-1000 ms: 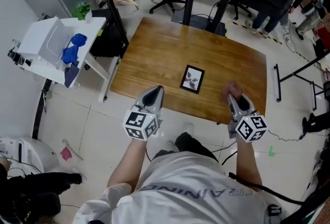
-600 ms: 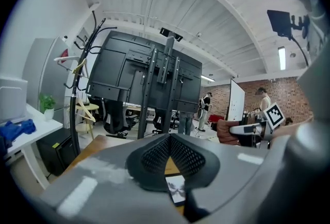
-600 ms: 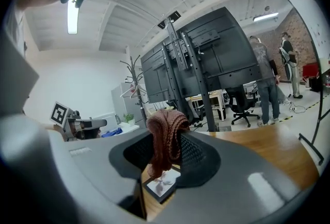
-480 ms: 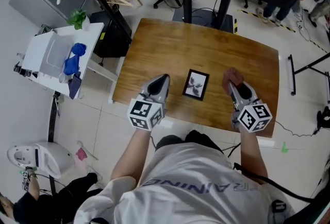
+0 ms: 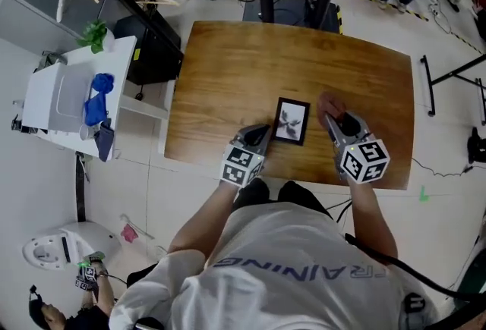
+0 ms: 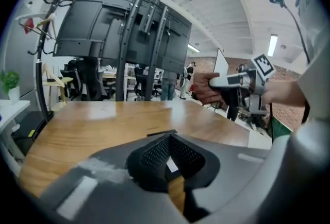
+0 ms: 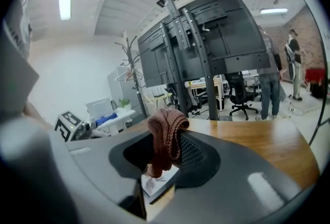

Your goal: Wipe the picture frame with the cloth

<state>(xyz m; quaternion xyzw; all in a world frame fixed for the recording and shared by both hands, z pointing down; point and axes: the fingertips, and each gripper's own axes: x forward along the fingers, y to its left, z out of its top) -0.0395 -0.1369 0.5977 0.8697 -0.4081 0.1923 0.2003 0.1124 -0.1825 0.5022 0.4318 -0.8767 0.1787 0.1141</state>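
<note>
Two risks stand out. The right gripper (image 5: 332, 121) has its jaws clamped on the bunched brown cloth (image 7: 166, 130), just right of the picture frame (image 5: 291, 121). The frame lies flat and loose near the front edge of the table (image 5: 228, 70), so a firm stroke could skate it toward that edge. The left gripper (image 5: 260, 133) sits at the frame's near-left corner, jaws drawn together on nothing, it seems, though the view is tight. Pressing with so small a wad could let hard jaw tips scrape the frame's face.
</note>
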